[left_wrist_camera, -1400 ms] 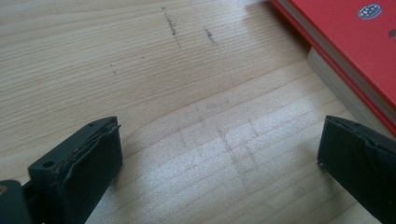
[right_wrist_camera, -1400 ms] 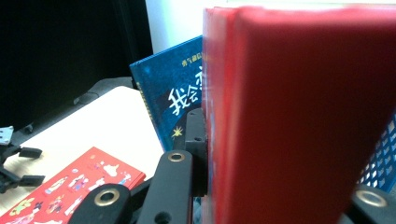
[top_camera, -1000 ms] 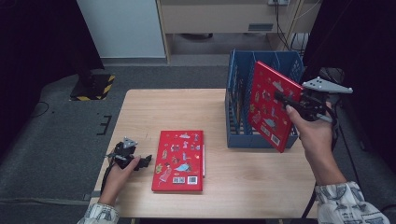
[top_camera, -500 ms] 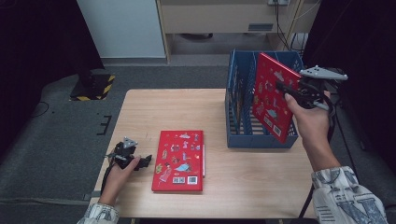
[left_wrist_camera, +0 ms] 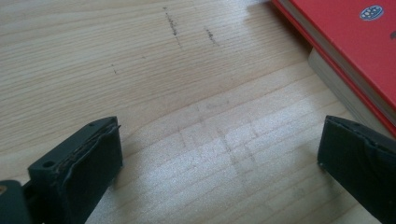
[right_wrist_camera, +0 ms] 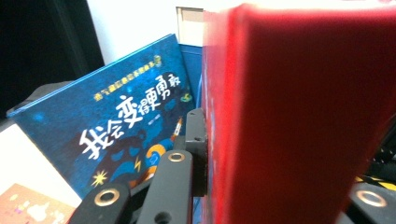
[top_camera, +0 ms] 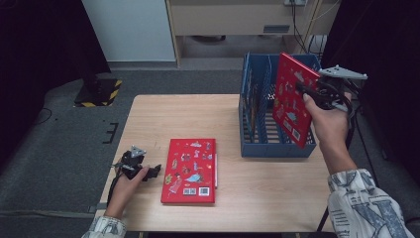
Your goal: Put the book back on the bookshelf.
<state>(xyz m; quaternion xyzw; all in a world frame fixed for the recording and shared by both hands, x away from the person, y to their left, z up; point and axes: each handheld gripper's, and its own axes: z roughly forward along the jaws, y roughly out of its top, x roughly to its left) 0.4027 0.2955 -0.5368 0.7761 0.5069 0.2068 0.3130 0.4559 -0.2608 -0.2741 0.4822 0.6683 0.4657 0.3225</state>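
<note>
My right gripper [top_camera: 308, 92] is shut on a red picture book [top_camera: 292, 101] and holds it upright and tilted above the right part of the blue slotted rack [top_camera: 277, 146]. In the right gripper view the red book [right_wrist_camera: 299, 116] is close up, with one finger [right_wrist_camera: 196, 135] pressed on its cover and a blue book [right_wrist_camera: 121, 126] standing behind. Another red book [top_camera: 190, 171] lies flat on the table. My left gripper [top_camera: 152, 171] rests open on the wood just left of it; its jaws stand wide apart around bare table [left_wrist_camera: 219, 144], the book's edge [left_wrist_camera: 345, 42] at upper right.
The wooden table [top_camera: 198, 119] ends at dark carpet on every side. A thin book [top_camera: 249, 99] stands in the rack's left slot. A cabinet and cables lie beyond the far edge. The person's sleeves enter from the bottom.
The right hand has carried the red book slightly up and farther back over the rack. The left gripper and the flat book have stayed put.
</note>
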